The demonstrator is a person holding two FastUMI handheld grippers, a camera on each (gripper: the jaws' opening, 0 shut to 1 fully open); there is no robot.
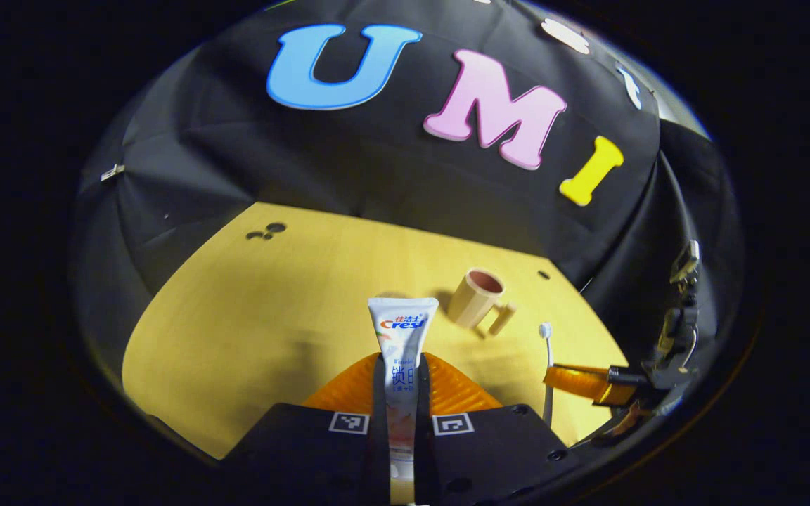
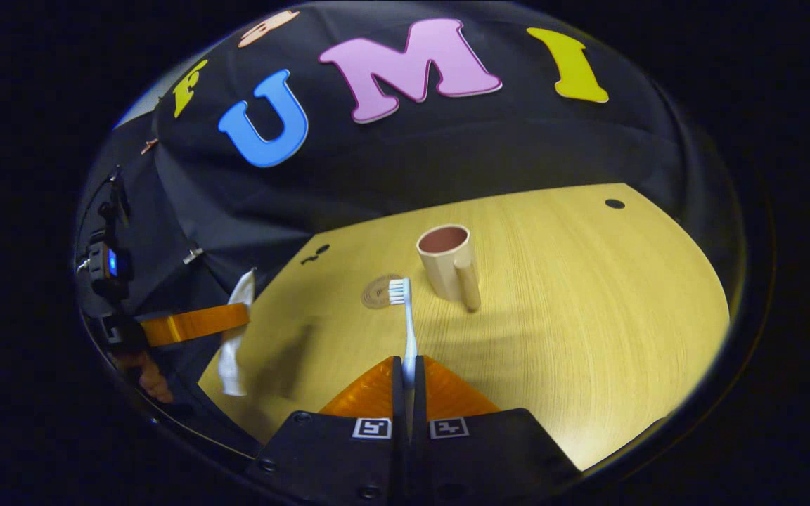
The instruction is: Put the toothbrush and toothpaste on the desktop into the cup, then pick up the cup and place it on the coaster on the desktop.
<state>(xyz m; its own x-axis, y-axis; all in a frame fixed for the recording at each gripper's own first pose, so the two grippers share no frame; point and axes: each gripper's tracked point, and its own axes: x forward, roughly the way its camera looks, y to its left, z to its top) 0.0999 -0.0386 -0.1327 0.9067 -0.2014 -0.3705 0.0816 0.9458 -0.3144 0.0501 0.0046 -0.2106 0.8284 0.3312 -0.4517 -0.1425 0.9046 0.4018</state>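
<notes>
Above the desktop (image 2: 588,281), left gripper (image 1: 402,372) jaws clamp the toothpaste (image 1: 402,337), right gripper (image 2: 408,379) jaws the toothbrush (image 2: 405,316).

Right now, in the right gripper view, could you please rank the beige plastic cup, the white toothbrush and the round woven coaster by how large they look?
1. The white toothbrush looks longest, though it is nearest the camera, held by the right gripper.
2. The beige plastic cup.
3. The round woven coaster, partly hidden behind the brush head.
</notes>
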